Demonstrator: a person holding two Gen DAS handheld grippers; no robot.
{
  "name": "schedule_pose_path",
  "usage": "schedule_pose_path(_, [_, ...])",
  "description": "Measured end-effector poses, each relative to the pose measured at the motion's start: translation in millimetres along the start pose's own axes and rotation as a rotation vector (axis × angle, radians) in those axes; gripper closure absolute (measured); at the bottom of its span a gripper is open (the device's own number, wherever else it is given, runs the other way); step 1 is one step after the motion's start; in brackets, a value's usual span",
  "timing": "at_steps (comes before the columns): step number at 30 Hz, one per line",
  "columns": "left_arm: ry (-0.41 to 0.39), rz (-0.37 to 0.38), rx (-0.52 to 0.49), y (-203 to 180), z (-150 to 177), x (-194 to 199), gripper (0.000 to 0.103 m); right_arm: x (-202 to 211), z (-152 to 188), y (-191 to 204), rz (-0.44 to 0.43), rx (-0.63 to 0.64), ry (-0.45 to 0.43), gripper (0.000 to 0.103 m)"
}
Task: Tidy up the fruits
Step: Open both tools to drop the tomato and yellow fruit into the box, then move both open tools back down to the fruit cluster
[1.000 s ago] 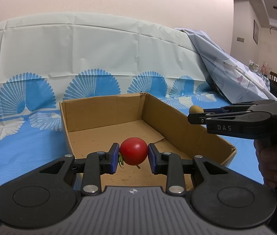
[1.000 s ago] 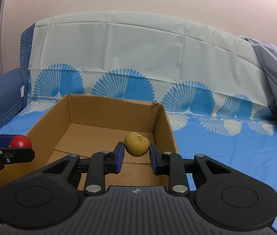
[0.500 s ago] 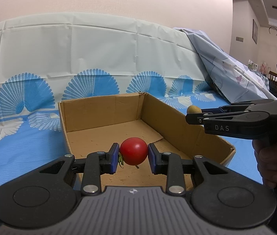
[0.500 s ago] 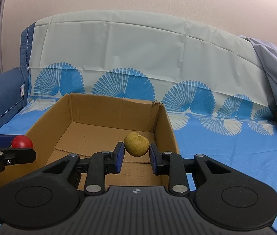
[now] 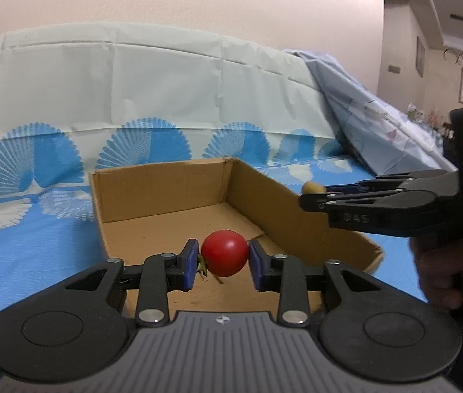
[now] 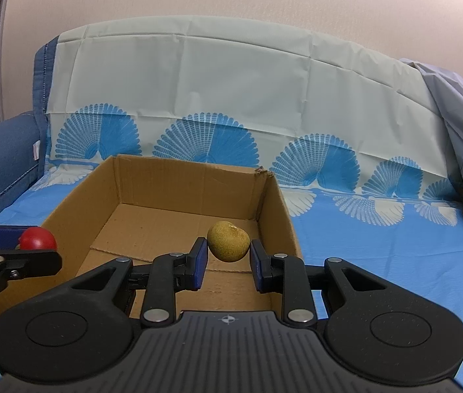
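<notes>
The left tongs (image 5: 224, 258) pinch a red tomato (image 5: 225, 252), stem leftward, over the cardboard box (image 5: 159, 193). The right tongs (image 6: 228, 258) clamp a brownish fruit (image 6: 229, 241), perhaps a kiwi, long axis crosswise, above the box's right side.

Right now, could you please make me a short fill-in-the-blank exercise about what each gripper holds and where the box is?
1. The left gripper is shut on a red ____.
2. The right gripper holds a yellow-brown ____ fruit.
3. The cardboard box has ____ fruit lying inside.
4. The box stands on a ____ patterned cloth.

Missing words: tomato; round; no; blue
</notes>
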State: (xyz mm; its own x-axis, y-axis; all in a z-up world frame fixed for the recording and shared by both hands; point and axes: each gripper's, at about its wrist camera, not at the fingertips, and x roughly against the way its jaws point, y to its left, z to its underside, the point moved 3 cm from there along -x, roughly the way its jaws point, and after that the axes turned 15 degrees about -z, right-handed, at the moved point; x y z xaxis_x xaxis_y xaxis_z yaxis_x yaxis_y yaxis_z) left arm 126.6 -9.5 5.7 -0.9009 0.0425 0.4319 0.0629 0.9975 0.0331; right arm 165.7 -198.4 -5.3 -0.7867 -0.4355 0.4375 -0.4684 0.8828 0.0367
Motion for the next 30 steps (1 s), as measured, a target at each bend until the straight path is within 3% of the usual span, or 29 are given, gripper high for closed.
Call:
schedule_pose_path(1, [-0.006,-0.001,-0.001,-1,0,1,0.050,0,0,-1,0.016,-0.003,-0.001,0.055])
schedule_pose_path(2, [-0.014,-0.006,-0.006,-2,0,3,0.049,-1,0,-2,0.029,-0.011,-0.002,0.042])
schedule_pose_path(3, [-0.017,-0.011,-0.009,-2,0,3,0.048,0,0,-4,0.043,-0.023,-0.003,0.036])
schedule_pose_path(6, [-0.007,-0.034,0.001,0,1,2,0.045,-2,2,-13,0.096,-0.057,0.012,0.032])
schedule_pose_path(10, [0.013,-0.121,0.015,9,1,-5,0.031,-7,10,-31,0.187,-0.115,0.067,0.027])
schedule_pose_path(16, [0.104,-0.169,0.056,24,5,-21,0.028,-9,27,-60,0.274,-0.218,0.156,0.028])
schedule_pose_path(19, [0.115,-0.175,0.032,23,8,-23,0.028,-9,35,-71,0.287,-0.249,0.192,0.032])
schedule_pose_path(24, [0.108,-0.171,-0.008,17,12,-22,0.028,-1,39,-66,0.179,-0.251,0.174,0.079])
schedule_pose_path(26, [0.109,-0.169,-0.018,15,13,-22,0.028,3,40,-61,0.164,-0.238,0.176,0.090])
schedule_pose_path(30, [0.106,-0.170,-0.032,12,16,-20,0.028,8,40,-62,0.156,-0.252,0.177,0.091])
